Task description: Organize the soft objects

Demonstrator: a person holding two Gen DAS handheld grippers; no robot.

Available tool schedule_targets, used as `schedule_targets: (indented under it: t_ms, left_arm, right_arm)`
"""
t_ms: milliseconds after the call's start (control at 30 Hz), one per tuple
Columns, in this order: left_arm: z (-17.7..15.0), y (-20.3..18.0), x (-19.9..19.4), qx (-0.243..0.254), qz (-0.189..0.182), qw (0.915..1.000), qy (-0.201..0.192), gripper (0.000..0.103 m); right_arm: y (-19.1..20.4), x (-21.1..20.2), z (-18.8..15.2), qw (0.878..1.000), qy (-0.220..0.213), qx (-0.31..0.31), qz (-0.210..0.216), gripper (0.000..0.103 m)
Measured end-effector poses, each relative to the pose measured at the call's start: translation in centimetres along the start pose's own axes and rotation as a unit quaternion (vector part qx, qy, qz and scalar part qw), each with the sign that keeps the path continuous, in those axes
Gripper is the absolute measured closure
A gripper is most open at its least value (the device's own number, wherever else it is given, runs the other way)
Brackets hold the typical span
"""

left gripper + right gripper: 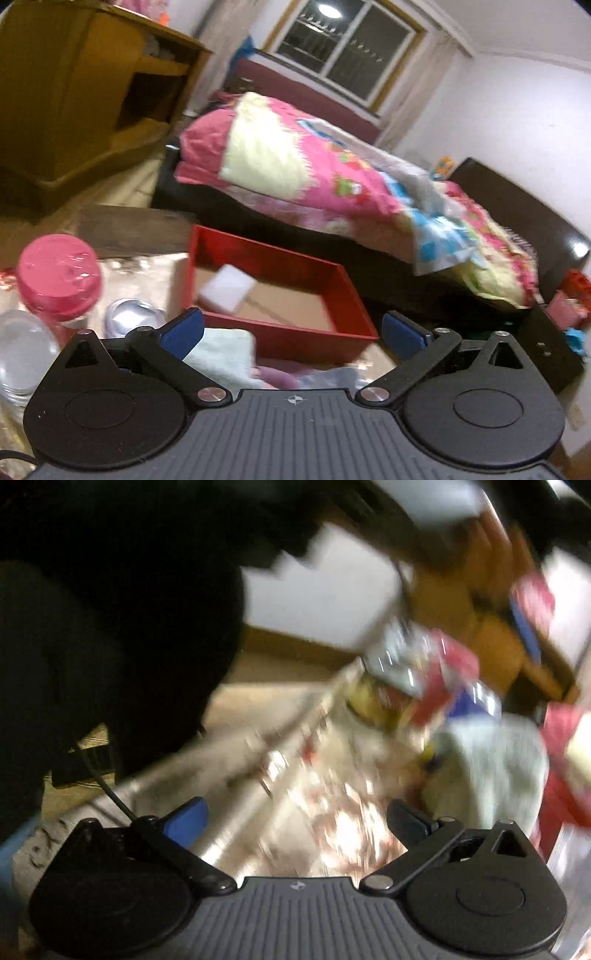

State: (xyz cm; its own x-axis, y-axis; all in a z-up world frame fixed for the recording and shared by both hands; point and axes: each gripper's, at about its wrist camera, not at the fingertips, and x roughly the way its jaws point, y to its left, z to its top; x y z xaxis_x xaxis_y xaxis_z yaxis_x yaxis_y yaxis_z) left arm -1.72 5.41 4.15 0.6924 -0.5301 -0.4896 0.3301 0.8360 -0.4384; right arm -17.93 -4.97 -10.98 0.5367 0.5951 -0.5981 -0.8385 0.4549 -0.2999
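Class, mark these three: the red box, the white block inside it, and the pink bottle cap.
red box point(295, 338), left wrist view, near wall.
white block point(227, 290), left wrist view, top face.
pink bottle cap point(59, 275), left wrist view, top.

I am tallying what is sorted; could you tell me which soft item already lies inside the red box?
The white sponge block on the red box floor; the pale towel lies outside.

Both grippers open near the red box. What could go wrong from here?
1. The pink-lidded bottle and a clear bottle stand close beside the left gripper; a sideways reach for the pale towel could topple them.
2. The right wrist view is heavily motion-blurred, so the right gripper may misjudge the pale cloth.
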Motion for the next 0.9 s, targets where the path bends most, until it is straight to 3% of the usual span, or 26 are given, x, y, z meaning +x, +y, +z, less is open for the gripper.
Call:
schedule_targets:
  t_ms: [67,133,200,267,333,400,467,600,733,900]
  left_arm:
    - [0.1,0.1,0.6,-0.004,0.019,0.9998,0.003,0.005]
    - [0.3,0.7,1.7,-0.025,0.015,0.9989,0.036,0.005]
    - [0.1,1.2,2.3,-0.044,0.002,0.9982,0.041,0.005]
    - [0.0,0.9,2.7,-0.024,0.028,0.9984,0.042,0.005]
    - [-0.1,0.7,3.6,-0.015,0.055,0.9961,0.067,0.005]
    - [-0.5,1.2,4.0,-0.022,0.048,0.9955,0.078,0.005]
    - [-0.7,1.0,3.9,0.0,0.047,0.9965,0.069,0.005]
    - [-1.2,-0.6,3.6,0.066,0.087,0.9933,0.035,0.005]
    - [-1.6,-0.9,3.6,0.068,0.054,0.9946,0.057,0.005]
    - [-1.1,-1.2,2.1,0.061,0.006,0.9974,0.038,0.005]
  right_arm:
    - [-1.6,0.3,-1.3,1.0,0.002,0.018,0.012,0.025]
    - [-3.0,0.4,-2.7,0.998,-0.019,0.037,0.041,0.025]
    - [-4.0,0.5,-4.0,0.996,-0.041,0.038,0.068,0.024]
    - [-4.5,0.2,-4.5,0.998,-0.041,0.007,0.055,0.024]
    - [-5.1,0.5,-4.7,0.997,-0.044,0.0,0.059,0.024]
    - [-5.8,1.2,-4.6,0.996,-0.034,0.02,0.081,0.024]
    - [-5.8,1.5,-4.6,0.996,-0.035,0.019,0.083,0.024]
    - [-5.1,1.4,-4.5,0.997,-0.04,0.008,0.073,0.024]
    - [-5.1,1.4,-4.7,0.996,-0.041,0.009,0.073,0.024]
    - [-5.0,1.2,-4.7,0.997,-0.042,0.007,0.071,0.024]
